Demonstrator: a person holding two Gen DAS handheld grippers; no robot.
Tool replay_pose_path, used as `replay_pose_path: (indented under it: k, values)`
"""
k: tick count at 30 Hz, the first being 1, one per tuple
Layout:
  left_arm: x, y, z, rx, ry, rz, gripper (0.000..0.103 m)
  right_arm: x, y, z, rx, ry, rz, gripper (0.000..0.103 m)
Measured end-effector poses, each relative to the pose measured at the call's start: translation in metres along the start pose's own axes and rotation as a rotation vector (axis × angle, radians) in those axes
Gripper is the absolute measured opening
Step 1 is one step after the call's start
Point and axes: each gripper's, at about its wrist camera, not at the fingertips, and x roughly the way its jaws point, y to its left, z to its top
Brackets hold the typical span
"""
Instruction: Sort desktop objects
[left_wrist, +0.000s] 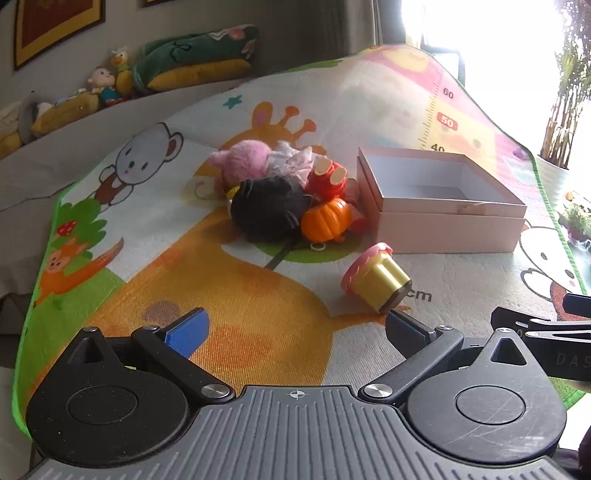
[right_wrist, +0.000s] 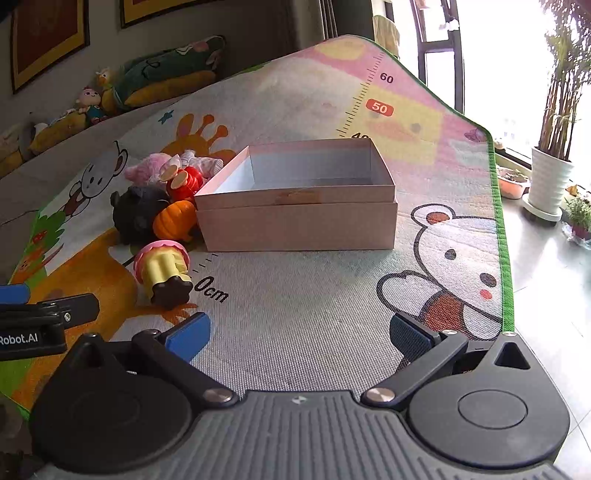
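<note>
We hold both the left gripper (left_wrist: 297, 326) and right gripper (right_wrist: 299, 330) spread, grasping nothing, near the toppled cupcake toy (left_wrist: 375, 278) beside the pink box (right_wrist: 299, 206).

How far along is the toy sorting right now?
Nothing looks done: the pink box is empty. Nothing is in hand; the left gripper and right gripper are both open. Left: the cupcake toy lying alone and the toy pile beside the box.
</note>
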Motion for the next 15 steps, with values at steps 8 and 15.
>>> replay_pose_path:
  k: [8,15]
  values:
    - [0.0,0.005,-0.003,-0.046,0.048,-0.063,0.103,0.001,0.005,-0.002,-0.002,0.014,0.0,0.103]
    - [0.013,0.005,0.0,-0.047,0.1,-0.045,0.103,0.005,0.002,-0.001,-0.001,0.025,0.007,0.103]
